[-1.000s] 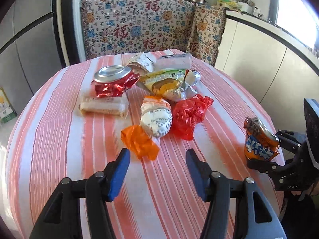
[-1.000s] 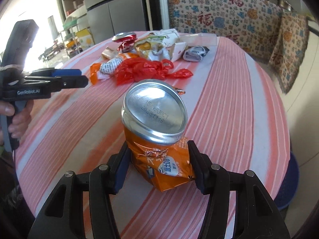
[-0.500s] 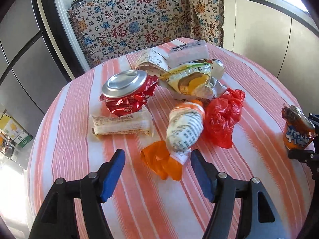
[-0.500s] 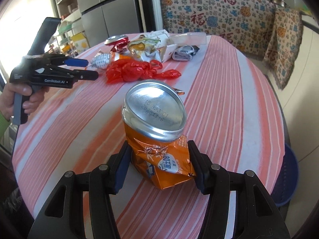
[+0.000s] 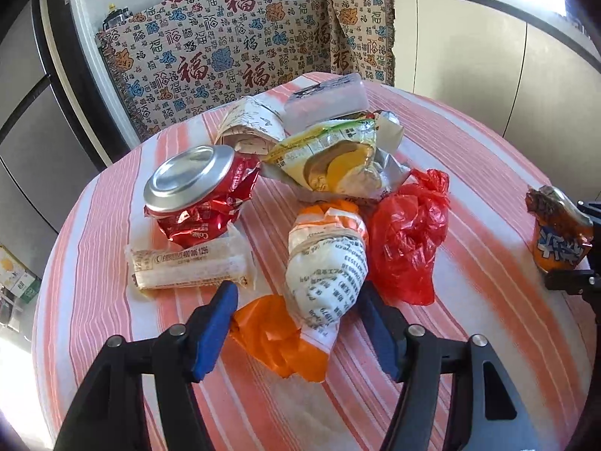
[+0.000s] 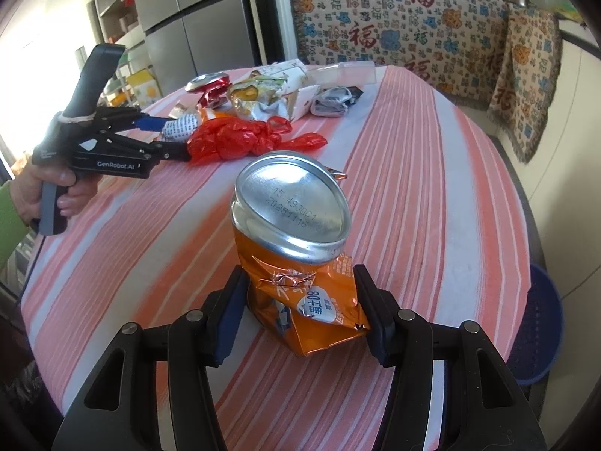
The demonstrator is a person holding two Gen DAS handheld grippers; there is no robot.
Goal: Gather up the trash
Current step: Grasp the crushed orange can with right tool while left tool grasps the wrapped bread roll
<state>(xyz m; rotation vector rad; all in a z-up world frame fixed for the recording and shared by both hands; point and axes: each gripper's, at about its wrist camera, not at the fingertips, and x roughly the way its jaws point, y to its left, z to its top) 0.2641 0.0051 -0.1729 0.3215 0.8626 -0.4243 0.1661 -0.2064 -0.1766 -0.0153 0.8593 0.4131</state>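
- My left gripper (image 5: 296, 327) has come in over the striped tablecloth (image 5: 469, 173) to the near edge of the trash heap, where a second ago it hung short of it with bare cloth between its pads.
- Its jaws are closing. The printed paper wrapper (image 5: 326, 263) and the orange plastic bag (image 5: 278, 334) tucked under it now lie between the blue pads (image 5: 216, 329). The left pad seems just to meet the bag's edge, but I see no squeeze yet, so nothing is gripped.
- Taking that wrapper as my landmark: the red plastic bag (image 5: 409, 233) lies just to its right, touching it; the crushed red cola can (image 5: 203, 195) sits up and to the left; the flat biscuit packet (image 5: 188, 265) lies to the left, just below the can; the yellow snack pouch (image 5: 338, 161) is behind, with a clear plastic box (image 5: 326, 103) further back.
- My right gripper (image 6: 300, 312) has not shifted: it is clamped on the crushed orange can (image 6: 296, 255), pads pressed into its crumpled sides, the silver end tilted towards the camera. From the wrapper that can is well off to the right, near the table's edge.
- My reading: one piece is secured in the right and the left is about to take a second. The bag is limp and may slip free of the wrapper as the pads meet.
- I can't make out a bin for certain; a dark blue round thing (image 6: 541, 323) shows beyond the table edge on the right.
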